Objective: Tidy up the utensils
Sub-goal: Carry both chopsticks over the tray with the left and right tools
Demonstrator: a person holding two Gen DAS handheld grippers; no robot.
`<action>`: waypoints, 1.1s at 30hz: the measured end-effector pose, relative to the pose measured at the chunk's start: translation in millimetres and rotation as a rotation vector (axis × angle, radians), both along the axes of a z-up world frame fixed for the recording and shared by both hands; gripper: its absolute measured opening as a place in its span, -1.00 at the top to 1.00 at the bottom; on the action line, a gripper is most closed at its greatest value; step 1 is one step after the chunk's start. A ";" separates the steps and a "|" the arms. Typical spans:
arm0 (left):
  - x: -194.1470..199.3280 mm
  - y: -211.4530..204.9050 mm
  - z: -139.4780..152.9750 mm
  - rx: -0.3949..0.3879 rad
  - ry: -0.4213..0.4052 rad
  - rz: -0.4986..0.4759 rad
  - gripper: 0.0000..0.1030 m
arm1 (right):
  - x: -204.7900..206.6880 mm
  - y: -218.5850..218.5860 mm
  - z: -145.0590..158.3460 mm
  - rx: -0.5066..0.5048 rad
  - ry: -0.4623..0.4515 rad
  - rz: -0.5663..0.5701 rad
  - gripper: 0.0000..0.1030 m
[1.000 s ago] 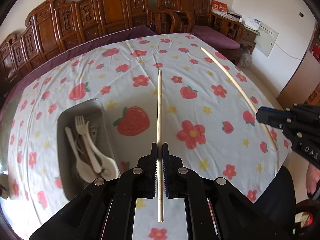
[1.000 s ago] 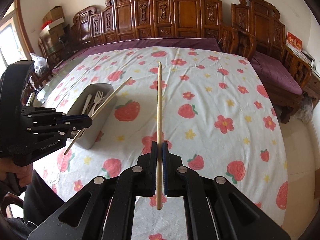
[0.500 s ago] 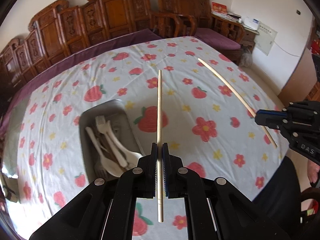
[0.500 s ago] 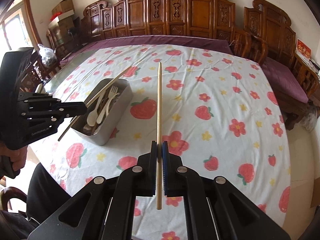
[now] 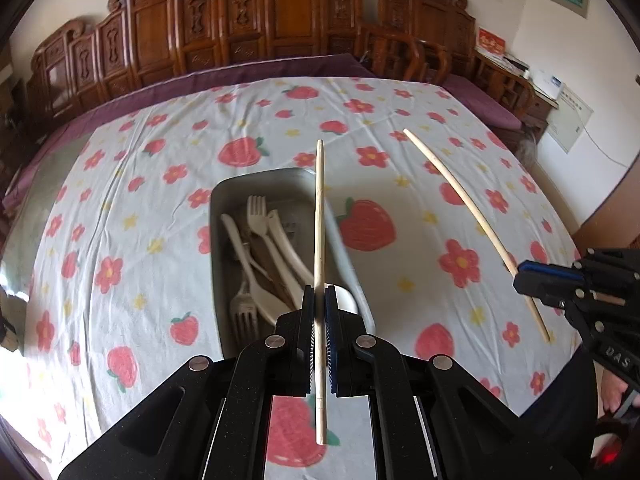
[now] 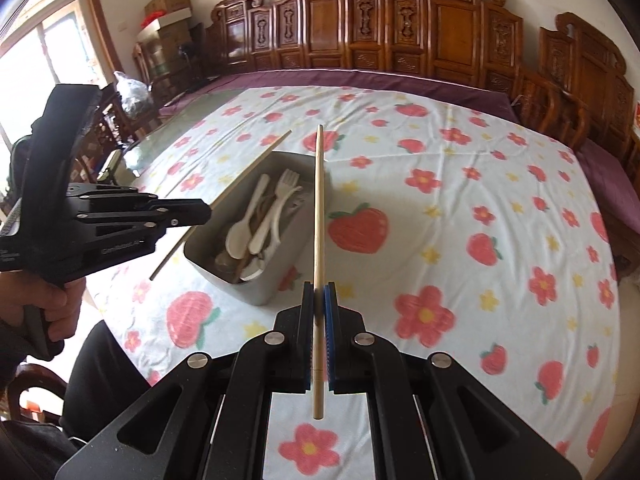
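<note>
2 chopsticks: left gripper (image 5: pixel 319 308) clamps 1 chopstick (image 5: pixel 319 216), right gripper (image 6: pixel 319 304) clamps the other chopstick (image 6: pixel 318 208). 1 grey bin (image 6: pixel 280 268) w/ 2 forks (image 5: pixel 256 212), 1 spoon (image 6: pixel 240 236). "DAS" on right gripper.

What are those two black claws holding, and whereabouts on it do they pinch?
Each holds one chopstick. The left gripper clamps the left chopstick near its lower end; the right gripper clamps the right chopstick likewise, with a short stub behind.
</note>
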State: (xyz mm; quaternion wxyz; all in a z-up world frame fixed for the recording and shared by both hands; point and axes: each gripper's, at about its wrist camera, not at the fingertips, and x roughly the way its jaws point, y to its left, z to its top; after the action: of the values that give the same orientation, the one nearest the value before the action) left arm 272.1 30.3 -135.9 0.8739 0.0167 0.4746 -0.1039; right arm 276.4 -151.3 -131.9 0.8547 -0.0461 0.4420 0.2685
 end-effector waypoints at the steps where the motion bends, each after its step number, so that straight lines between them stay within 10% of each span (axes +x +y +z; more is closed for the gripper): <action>1: 3.0 3.5 -1.7 -0.002 0.004 0.008 0.91 | 2.3 4.4 -1.3 0.005 0.002 0.004 0.88; 24: 55.5 38.7 -43.9 -0.089 0.061 0.082 0.91 | 42.4 56.3 -23.9 0.002 0.039 0.037 0.88; 33: 41.9 49.3 -33.3 -0.090 0.019 0.086 0.56 | 51.9 69.8 -27.1 0.027 0.060 0.017 0.88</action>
State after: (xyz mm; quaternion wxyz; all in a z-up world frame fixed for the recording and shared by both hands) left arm 314.0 79.6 -169.2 0.8727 -0.0442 0.4782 -0.0878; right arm 328.3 -81.5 -159.0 0.8392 -0.0301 0.4635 0.2829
